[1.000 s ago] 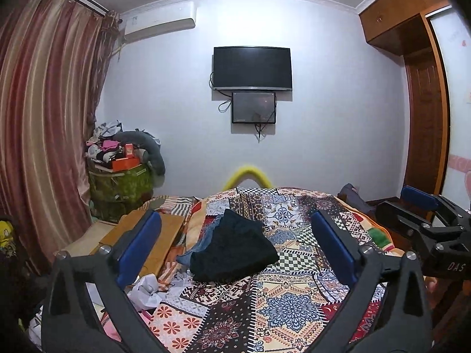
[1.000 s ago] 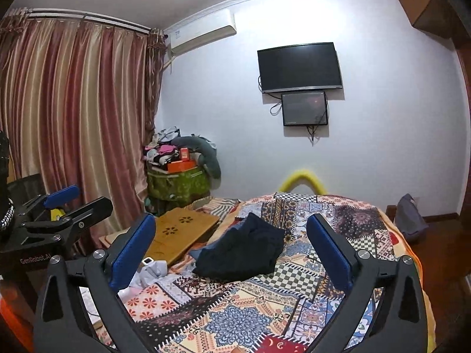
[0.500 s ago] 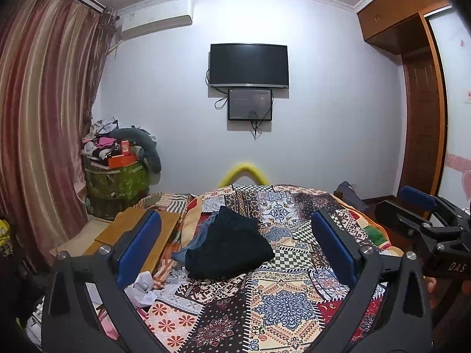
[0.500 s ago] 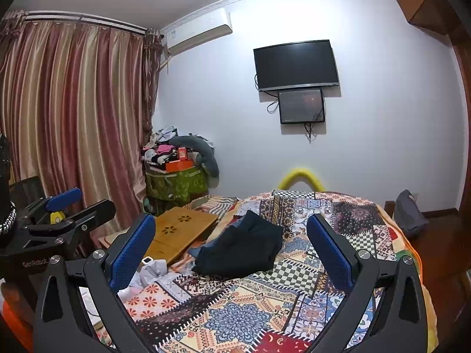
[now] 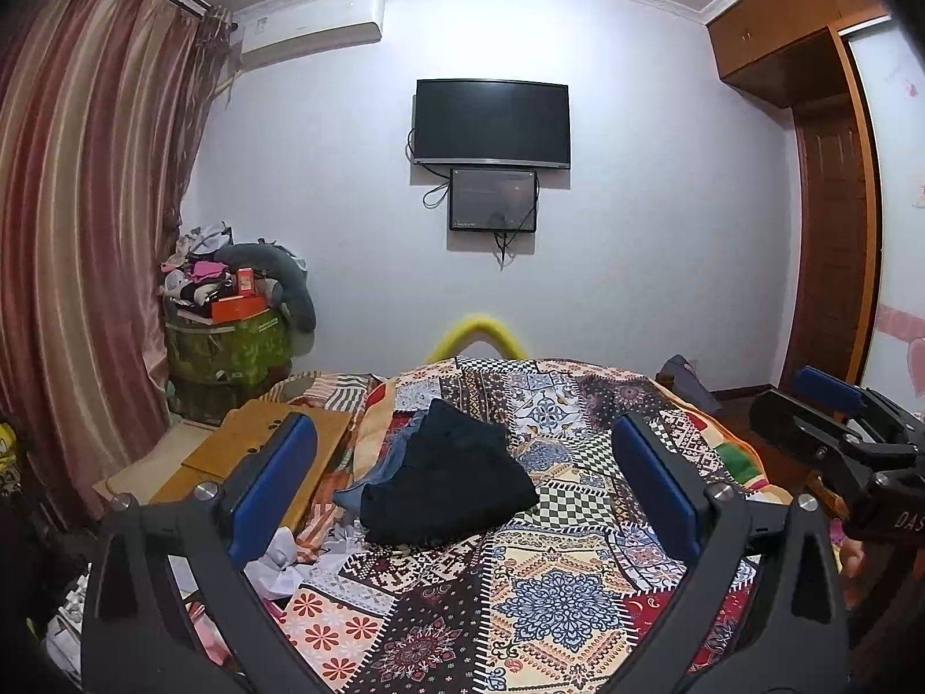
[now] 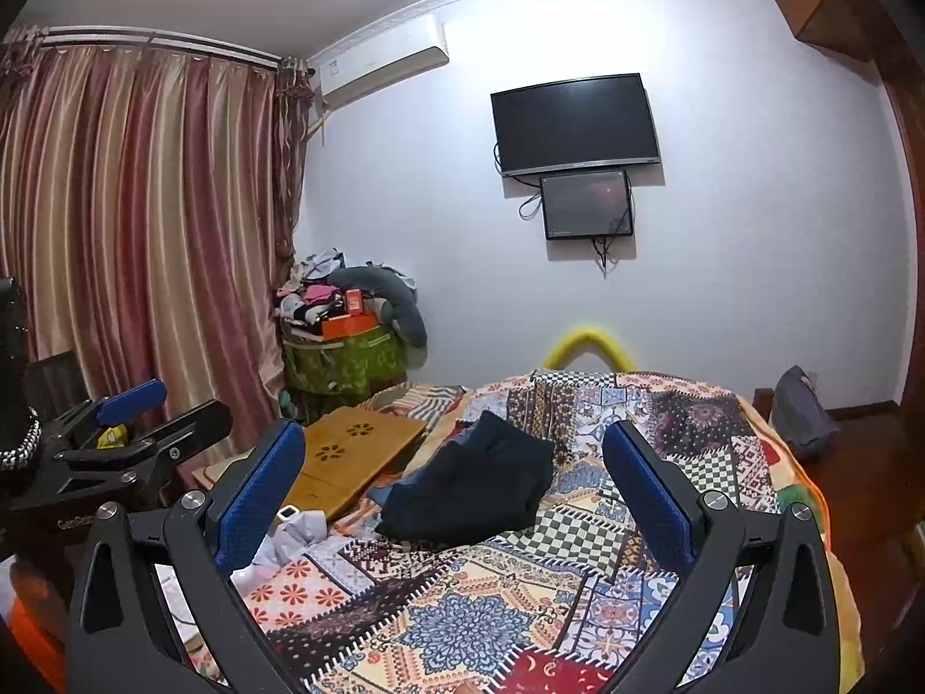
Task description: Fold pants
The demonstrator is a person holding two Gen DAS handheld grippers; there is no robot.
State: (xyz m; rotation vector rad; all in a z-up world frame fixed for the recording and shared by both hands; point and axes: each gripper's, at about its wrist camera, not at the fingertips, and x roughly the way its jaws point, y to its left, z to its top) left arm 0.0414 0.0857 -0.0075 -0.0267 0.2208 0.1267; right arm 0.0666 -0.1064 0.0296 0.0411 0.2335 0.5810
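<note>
Bedroom with a patchwork bedspread (image 5: pixel 578 595) filling the lower middle of both views. Both the left gripper (image 5: pixel 462 457) and the right gripper (image 6: pixel 454 457) have their blue-padded jaws spread wide, holding nothing, above the bed's near end. Between them, at frame centre, the dark pants (image 5: pixel 445 486) lie in a crumpled heap on the bedspread, well apart from either gripper. A wooden lap tray (image 6: pixel 352 457) sits left of the heap; a television (image 5: pixel 491 122) hangs at upper centre.

Bed (image 5: pixel 578 595) has a patchwork quilt (image 6: pixel 462 624) on top. Dark pants (image 5: pixel 451 480) sit crumpled mid-bed, over some blue denim (image 5: pixel 393 457) on their left. Wooden lap desk (image 6: pixel 358 457) and white crumpled cloth (image 5: pixel 289 555) at the left edge.
</note>
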